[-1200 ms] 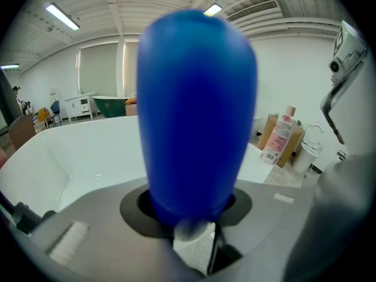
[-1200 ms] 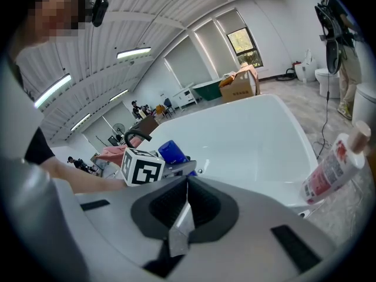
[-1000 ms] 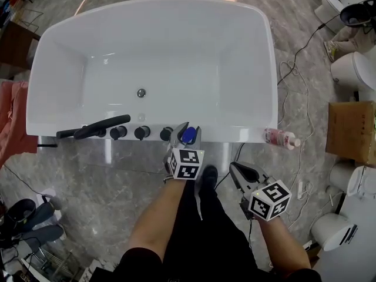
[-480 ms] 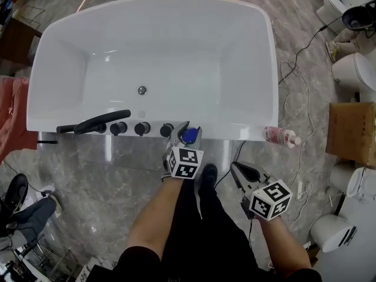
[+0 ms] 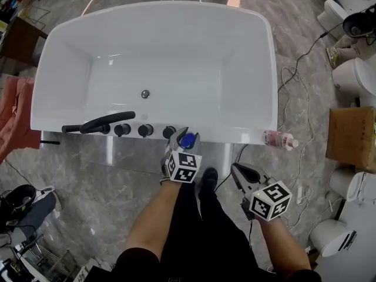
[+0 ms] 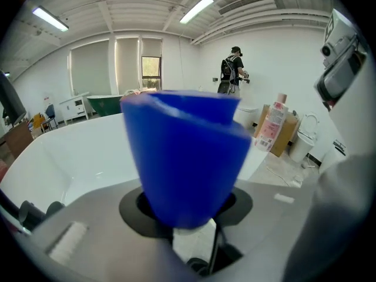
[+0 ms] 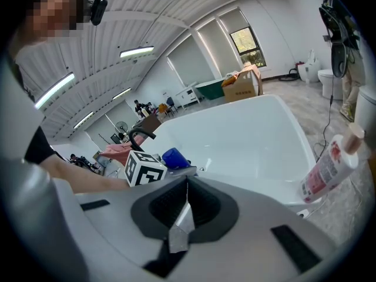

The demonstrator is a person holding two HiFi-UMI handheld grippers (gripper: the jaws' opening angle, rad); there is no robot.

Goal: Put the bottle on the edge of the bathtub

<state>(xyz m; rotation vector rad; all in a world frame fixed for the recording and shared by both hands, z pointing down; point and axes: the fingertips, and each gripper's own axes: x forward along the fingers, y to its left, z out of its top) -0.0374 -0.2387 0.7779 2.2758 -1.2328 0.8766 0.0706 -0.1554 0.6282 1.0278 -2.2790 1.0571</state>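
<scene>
My left gripper (image 5: 183, 133) is shut on a blue bottle (image 5: 187, 140), holding it just over the near rim of the white bathtub (image 5: 247, 135). In the left gripper view the blue bottle (image 6: 185, 151) fills the space between the jaws, and its lower part is hidden by them. A pink bottle (image 5: 278, 138) lies on the tub's near right corner; it also shows as the pink bottle (image 6: 271, 124) and the pink bottle (image 7: 329, 166). My right gripper (image 5: 236, 169) hangs lower right, off the tub, shut with nothing in it; its jaws meet in the right gripper view.
A black faucet (image 5: 100, 124) and black knobs (image 5: 145, 130) sit on the near rim, left of the blue bottle. Cables (image 5: 292, 81) trail on the floor right of the tub. A cardboard box (image 5: 351, 134) and toilets (image 5: 352, 69) stand at far right.
Both grippers have kept their places, the left still on the blue bottle. The head view has shifted a little, and shoes at the lower left have moved away.
</scene>
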